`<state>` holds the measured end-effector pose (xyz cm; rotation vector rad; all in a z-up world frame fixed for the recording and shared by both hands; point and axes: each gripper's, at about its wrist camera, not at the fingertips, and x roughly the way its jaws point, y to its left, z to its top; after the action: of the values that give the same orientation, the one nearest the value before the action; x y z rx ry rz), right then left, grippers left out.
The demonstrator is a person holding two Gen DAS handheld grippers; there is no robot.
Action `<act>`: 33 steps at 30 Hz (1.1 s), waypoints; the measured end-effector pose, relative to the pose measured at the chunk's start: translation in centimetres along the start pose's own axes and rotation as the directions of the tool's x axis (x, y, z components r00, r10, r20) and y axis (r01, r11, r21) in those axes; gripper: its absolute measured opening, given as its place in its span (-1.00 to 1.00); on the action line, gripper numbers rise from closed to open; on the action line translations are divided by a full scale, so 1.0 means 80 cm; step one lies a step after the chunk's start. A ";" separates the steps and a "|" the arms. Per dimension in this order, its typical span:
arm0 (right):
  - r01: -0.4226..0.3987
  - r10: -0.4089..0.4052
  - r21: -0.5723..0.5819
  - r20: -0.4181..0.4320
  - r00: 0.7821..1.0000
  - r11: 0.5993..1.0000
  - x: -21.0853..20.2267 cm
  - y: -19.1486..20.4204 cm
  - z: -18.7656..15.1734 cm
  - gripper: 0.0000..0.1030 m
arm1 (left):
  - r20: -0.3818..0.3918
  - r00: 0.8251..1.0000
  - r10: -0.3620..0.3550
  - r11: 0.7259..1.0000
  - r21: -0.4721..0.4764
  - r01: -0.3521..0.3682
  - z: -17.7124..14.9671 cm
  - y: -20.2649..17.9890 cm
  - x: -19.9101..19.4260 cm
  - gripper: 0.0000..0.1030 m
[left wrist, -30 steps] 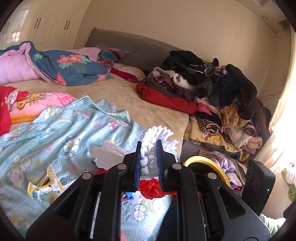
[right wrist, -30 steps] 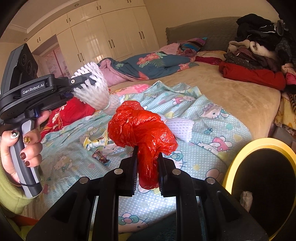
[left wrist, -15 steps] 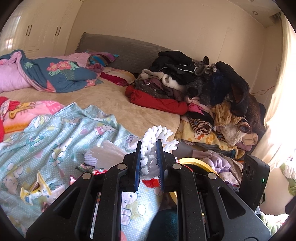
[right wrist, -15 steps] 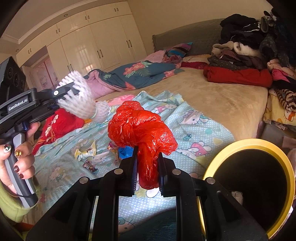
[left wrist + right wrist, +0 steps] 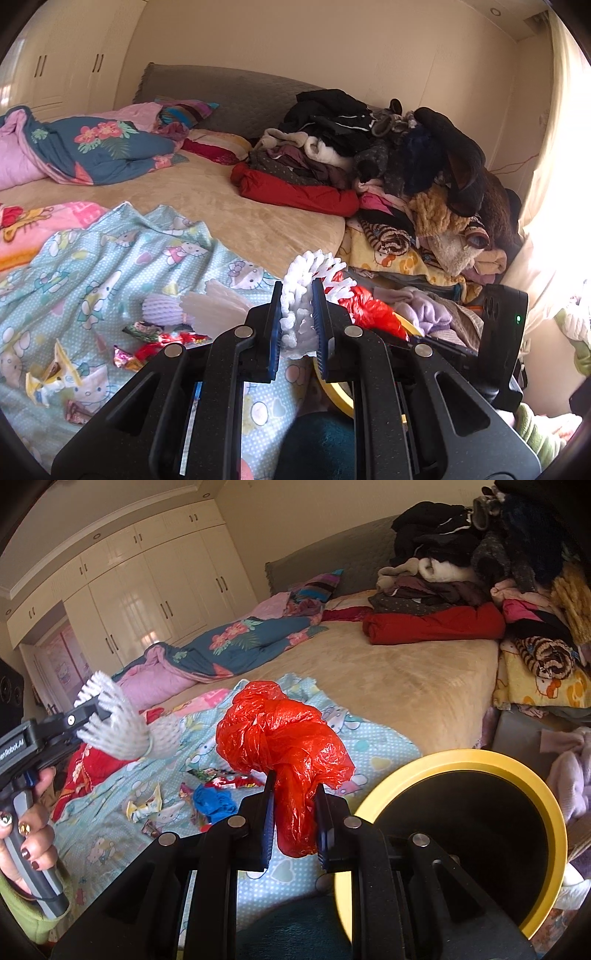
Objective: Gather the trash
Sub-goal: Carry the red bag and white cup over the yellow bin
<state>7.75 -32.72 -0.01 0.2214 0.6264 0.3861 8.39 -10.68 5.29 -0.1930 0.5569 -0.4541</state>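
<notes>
Holding two items above the bed (image 5: 406, 679). Left gripper (image 5: 297, 321): jaws clenched on a white foam fruit net (image 5: 306, 288), raised over the Hello Kitty sheet (image 5: 92, 273). Right gripper (image 5: 294, 814): jaws clenched on a crumpled red plastic bag (image 5: 284, 746), held just left of the yellow-rimmed bin (image 5: 395, 786), not over its opening. On the sheet: candy wrappers (image 5: 146, 806), a blue scrap (image 5: 214, 801), and a second foam net (image 5: 162, 310) beside a white pleated piece (image 5: 214, 310). Clothes pile (image 5: 388, 166) sits at the bed's far right side.
</notes>
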 end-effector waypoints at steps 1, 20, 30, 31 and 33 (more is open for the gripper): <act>0.002 -0.002 0.005 0.003 1.000 1.000 -0.001 -0.003 0.001 -0.66 | -0.002 1.000 -0.001 1.000 0.002 0.001 -0.001 -0.003 0.001 -0.81; 0.117 -0.126 0.144 0.055 0.991 0.983 -0.035 -0.082 0.004 -0.66 | -0.080 0.993 -0.082 0.995 0.044 0.086 -0.028 -0.057 0.048 -0.81; 0.161 -0.174 0.238 0.035 0.984 0.958 -0.038 -0.126 -0.006 -0.66 | -0.169 0.977 -0.130 0.988 0.061 0.142 -0.057 -0.086 0.089 -0.81; 0.163 -0.176 0.248 0.034 0.984 0.955 -0.039 -0.130 -0.008 -0.66 | -0.176 0.976 -0.132 0.987 0.064 0.145 -0.060 -0.089 0.093 -0.81; 0.170 -0.184 0.264 0.028 0.983 0.949 -0.040 -0.138 -0.011 -0.66 | -0.194 0.971 -0.140 0.985 0.069 0.156 -0.066 -0.096 0.100 -0.81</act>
<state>7.99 -44.01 -2.49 0.4228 0.6398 0.1225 8.78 -21.49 -0.54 -0.1119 0.7103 -0.6446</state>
